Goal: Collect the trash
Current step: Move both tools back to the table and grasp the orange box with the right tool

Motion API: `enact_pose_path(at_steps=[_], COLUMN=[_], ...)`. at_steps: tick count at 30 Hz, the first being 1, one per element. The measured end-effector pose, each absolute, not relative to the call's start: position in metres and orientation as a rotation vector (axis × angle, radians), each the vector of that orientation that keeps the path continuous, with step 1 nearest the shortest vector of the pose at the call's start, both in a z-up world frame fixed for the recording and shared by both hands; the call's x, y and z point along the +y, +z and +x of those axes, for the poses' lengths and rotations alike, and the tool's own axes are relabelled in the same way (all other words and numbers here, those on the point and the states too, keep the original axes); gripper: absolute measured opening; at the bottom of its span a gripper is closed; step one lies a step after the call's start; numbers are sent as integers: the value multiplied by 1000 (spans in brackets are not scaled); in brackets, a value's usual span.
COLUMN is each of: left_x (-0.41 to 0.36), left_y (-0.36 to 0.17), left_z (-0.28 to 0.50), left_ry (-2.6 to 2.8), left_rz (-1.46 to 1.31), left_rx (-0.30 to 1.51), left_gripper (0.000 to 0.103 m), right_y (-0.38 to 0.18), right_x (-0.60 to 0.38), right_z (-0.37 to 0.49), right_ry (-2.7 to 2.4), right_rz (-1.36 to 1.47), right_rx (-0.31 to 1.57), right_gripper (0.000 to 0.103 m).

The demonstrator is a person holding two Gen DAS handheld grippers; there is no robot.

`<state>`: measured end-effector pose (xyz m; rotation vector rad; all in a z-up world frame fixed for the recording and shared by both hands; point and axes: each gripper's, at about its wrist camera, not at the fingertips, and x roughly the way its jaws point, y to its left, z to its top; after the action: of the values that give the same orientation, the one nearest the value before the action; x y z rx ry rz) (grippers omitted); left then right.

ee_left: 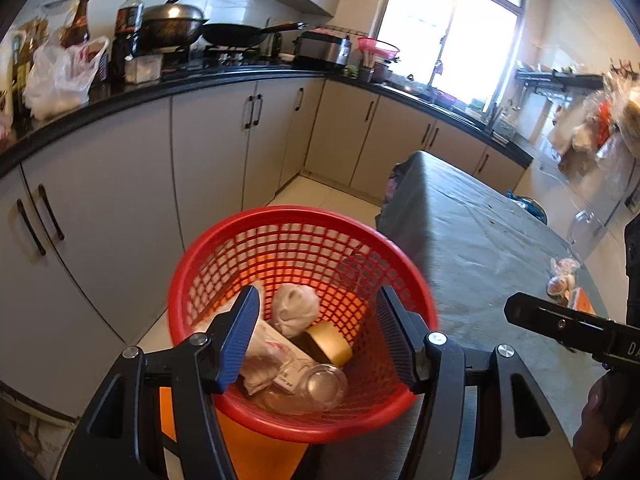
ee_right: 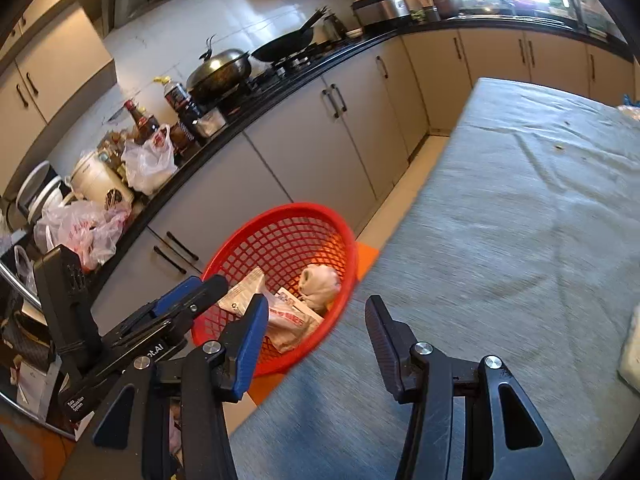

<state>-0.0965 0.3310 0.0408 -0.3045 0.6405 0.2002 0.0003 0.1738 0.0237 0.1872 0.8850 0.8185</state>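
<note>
A red mesh basket (ee_left: 304, 240) stands beside the grey-clothed table (ee_left: 472, 240) and holds trash: a crumpled white paper ball (ee_left: 296, 308), a roll of tape (ee_left: 330, 342), a clear glass jar (ee_left: 316, 388) and a printed wrapper (ee_right: 288, 320). My left gripper (ee_left: 317, 292) hovers over the basket's near rim, open, with nothing between its fingers. My right gripper (ee_right: 316, 300) hangs open and empty above the table's edge, just right of the basket (ee_right: 280, 240). The paper ball (ee_right: 320, 280) shows there too. Small wrapped bits (ee_left: 564, 276) lie on the table.
A black counter (ee_left: 200, 76) with grey cabinets runs along the left and back, crowded with bottles, plastic bags (ee_left: 60, 76), a wok and a pan. An orange surface (ee_left: 240, 440) shows under the basket. A white object (ee_right: 632, 352) lies at the table's right edge.
</note>
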Motion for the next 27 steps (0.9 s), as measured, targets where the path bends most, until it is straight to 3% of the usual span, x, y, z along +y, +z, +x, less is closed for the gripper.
enact_pose_path(at_steps=[17,23,27], left_x=[217,177,157], left_y=[48,46,43], left_z=[-79,-76,-73], left_ry=[-1,-74,-108], left_rz=[-132,-60,-29], left_rx=[686,702,715], left_gripper=[64,65,65], right_y=[36,42,28], right_x=[11,-63,-91], right_z=[19,45,64], right_ry=[606,444,388], right_rz=[338,329,328], right_rx=[807,784,820], right_gripper=[55,64,64])
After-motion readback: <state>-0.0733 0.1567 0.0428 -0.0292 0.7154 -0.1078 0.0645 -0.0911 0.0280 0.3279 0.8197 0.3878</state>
